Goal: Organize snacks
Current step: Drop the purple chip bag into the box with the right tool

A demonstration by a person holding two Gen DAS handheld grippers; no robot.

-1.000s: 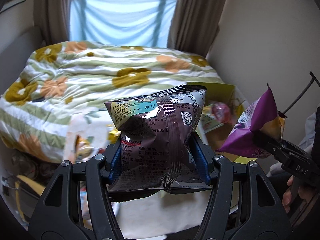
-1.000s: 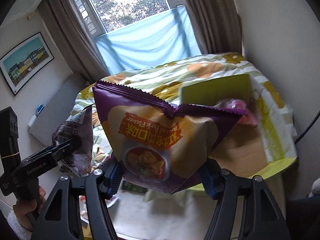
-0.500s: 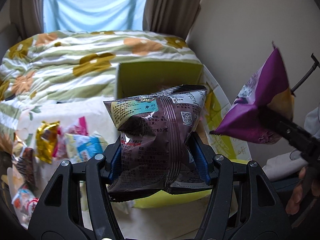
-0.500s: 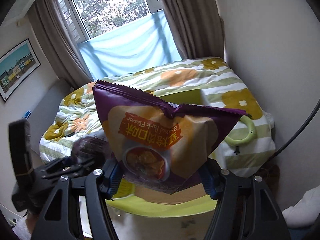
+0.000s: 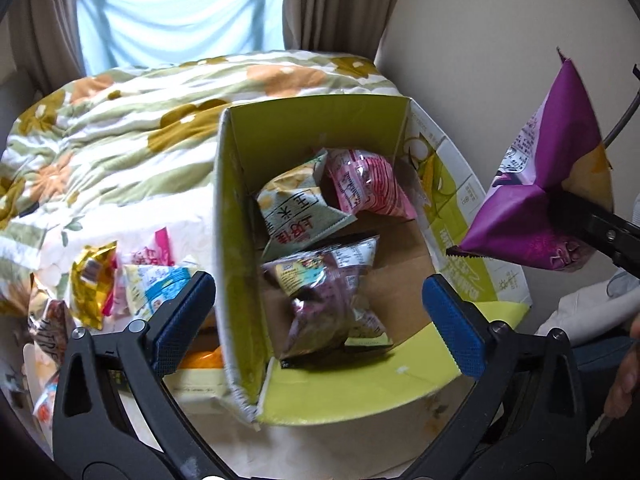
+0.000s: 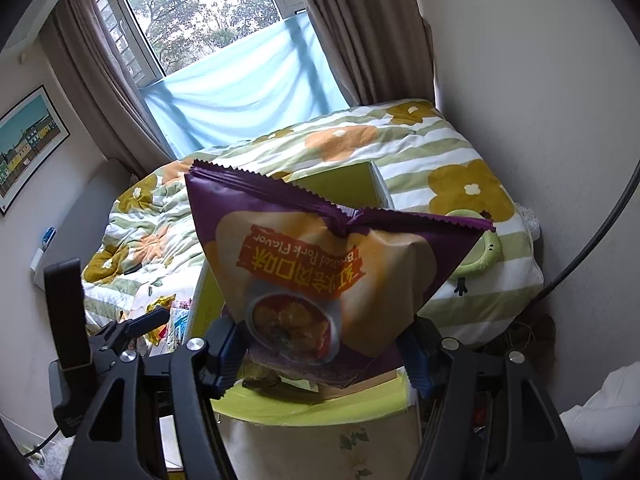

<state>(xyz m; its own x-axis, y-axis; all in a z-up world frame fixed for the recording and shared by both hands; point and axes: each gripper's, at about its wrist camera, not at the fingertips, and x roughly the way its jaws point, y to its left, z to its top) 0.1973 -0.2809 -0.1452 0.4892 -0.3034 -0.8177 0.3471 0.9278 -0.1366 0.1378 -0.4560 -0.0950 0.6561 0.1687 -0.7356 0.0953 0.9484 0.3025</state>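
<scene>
We stand over the green cardboard box (image 5: 312, 140) on the bed (image 5: 120, 120), filling it. Our left claw (image 5: 318, 316) has just sprung wide, empty above the dark crinkled snack bag (image 5: 332, 300) lying inside. Our right claw (image 6: 320, 354) grips the puffy purple snack bag (image 6: 320, 260); it probably drops next.

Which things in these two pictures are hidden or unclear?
- Box interior, right wrist view: hidden behind the purple bag held by the right gripper.
- Loose snacks on the bed, left wrist view: partly covered by the left gripper, whose jaws have just opened, and cut by the edge.
- Dark bag in the box: print too small to read.
</scene>
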